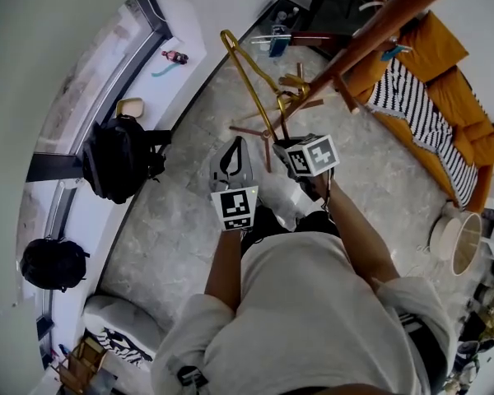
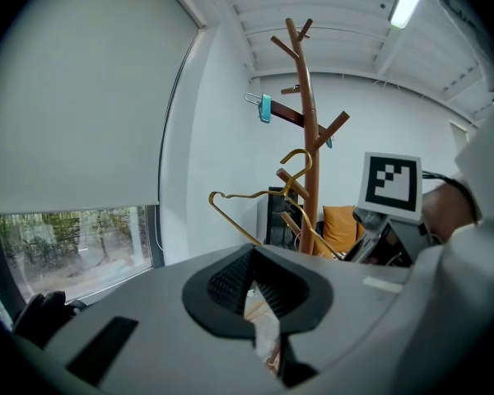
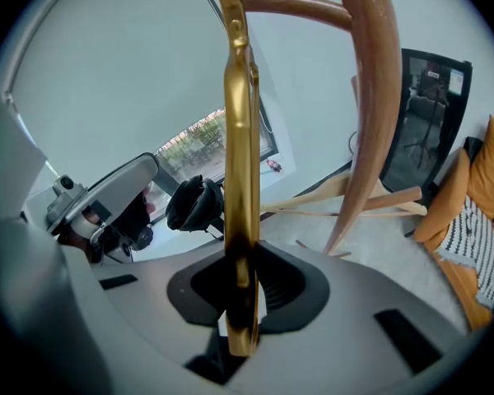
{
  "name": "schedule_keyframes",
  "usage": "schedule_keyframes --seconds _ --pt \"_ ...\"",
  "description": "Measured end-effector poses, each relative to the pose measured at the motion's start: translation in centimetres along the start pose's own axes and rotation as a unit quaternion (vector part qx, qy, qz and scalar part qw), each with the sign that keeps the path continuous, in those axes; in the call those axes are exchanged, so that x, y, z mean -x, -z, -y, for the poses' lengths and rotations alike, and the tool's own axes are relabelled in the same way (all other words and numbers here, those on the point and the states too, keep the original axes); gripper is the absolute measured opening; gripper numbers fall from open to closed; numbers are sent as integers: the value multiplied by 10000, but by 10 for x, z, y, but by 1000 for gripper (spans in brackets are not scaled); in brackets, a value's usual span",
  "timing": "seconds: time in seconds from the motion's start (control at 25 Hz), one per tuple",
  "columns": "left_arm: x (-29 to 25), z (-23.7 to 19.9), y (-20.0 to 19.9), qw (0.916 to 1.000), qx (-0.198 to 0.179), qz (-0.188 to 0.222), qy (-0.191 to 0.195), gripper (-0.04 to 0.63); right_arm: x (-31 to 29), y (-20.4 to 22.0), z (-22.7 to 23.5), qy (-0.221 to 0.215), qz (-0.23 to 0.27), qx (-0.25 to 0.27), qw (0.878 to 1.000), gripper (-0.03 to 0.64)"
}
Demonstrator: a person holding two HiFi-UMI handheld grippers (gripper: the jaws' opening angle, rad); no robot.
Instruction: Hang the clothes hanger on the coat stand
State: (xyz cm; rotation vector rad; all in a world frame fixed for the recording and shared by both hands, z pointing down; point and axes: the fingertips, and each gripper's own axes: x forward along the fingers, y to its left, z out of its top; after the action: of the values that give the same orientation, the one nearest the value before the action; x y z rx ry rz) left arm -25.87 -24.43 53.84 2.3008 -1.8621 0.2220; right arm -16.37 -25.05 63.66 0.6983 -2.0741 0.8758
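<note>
— What's in the tongs?
— The right gripper (image 3: pixel 245 286) pinches the gold hanger (image 3: pixel 240 138). The left gripper (image 2: pixel 253 285) has its jaws together, with nothing between them.
— And where's the hanger?
— Raised against the stand (image 2: pixel 306 122), hook low beside it. I can't tell whether it has caught.

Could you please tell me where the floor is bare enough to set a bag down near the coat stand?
The grey stone floor is bare between the white window ledge with its black backpack and the person. It is crowded round the wooden coat stand base, near the gold metal clothes hanger, and beside the orange sofa.
</note>
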Motion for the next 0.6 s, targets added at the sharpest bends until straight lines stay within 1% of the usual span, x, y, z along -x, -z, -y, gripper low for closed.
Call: schedule_keyframes --seconds 0.36,0.6 --pt "2 -1 6 10000 24 -17 46 9 -11 4 0 -13 -34 -177 9998 42" --pt "5 8 12 9999 56 -99 75 9 -13 8 9 3 -105 -299 9995 43"
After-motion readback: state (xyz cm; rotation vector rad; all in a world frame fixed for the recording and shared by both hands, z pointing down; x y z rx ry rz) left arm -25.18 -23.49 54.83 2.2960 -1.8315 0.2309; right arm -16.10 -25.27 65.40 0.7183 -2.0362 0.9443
